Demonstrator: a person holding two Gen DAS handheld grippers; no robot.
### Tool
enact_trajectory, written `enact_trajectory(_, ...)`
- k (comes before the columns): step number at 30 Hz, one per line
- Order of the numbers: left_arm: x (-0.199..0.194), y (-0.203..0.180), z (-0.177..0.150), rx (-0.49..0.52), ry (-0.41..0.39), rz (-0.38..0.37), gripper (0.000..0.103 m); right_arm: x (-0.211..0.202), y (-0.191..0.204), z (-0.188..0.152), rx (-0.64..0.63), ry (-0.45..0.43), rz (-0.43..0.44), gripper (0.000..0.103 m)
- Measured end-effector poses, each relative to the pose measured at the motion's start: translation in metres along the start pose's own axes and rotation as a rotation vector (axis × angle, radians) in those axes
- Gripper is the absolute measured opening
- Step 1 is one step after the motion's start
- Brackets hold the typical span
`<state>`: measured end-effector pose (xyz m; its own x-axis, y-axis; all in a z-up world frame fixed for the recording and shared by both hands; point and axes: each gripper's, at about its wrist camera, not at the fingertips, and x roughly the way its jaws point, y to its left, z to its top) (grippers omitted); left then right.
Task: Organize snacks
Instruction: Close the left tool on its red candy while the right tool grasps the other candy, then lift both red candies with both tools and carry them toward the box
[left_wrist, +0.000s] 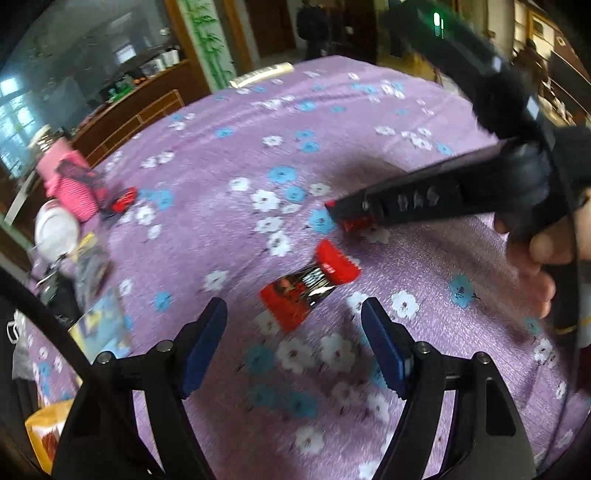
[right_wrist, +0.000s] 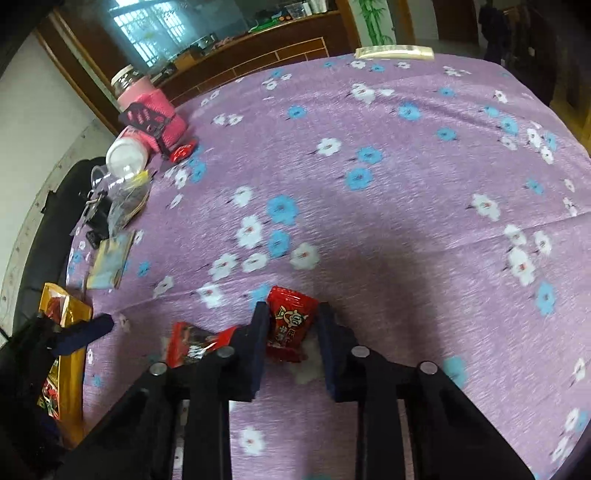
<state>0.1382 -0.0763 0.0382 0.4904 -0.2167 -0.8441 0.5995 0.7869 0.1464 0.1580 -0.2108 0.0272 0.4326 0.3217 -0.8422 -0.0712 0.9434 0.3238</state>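
Lying between right gripper (right_wrist: 291, 325) pads, red snack packet (right_wrist: 291, 321) on tablecloth (right_wrist: 406, 184).

Both wrist views look steeply down, close — left blurred, perhaps — sharing the purple tablecloth (left_wrist: 332, 110).

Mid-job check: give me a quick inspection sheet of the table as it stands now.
Surface: purple floral tablecloth covers the table.
Job's things: small red packet between the right gripper's pads; red-and-black packet flat on the cloth ahead of the left gripper; third red packet beside the pink jar.
Clutter: pink jar, white cup, yellow bag, all at the table's left edge.
Grippers: left gripper open, nothing between its pads; right gripper shut on the small red packet.
Cables: dark cable by the right hand.
Surroundings: wooden counter and window behind.
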Motion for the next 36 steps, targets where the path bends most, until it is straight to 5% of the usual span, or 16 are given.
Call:
enact_trajectory(9,0.032,-0.003,0.016,0.048,0.049,-0.069,0.073,-0.004,-0.014,0.002,0.023,0.002,0.008,0.023)
enact_trajectory(15,0.027,-0.003,0.008,0.013,0.069,-0.168,0.039,-0.005,-0.015,0.001,0.025,0.001,0.008,0.023)
enact_trajectory(33,0.026,-0.027,0.015,0.054,0.065,-0.163,0.044,-0.005,-0.012,-0.001,0.018,-0.001,-0.001,0.023)
enact_trajectory(36,0.025,-0.03,0.015,0.047,0.048,-0.181,0.031,-0.005,-0.012,-0.001,0.016,-0.002,-0.003,0.023)
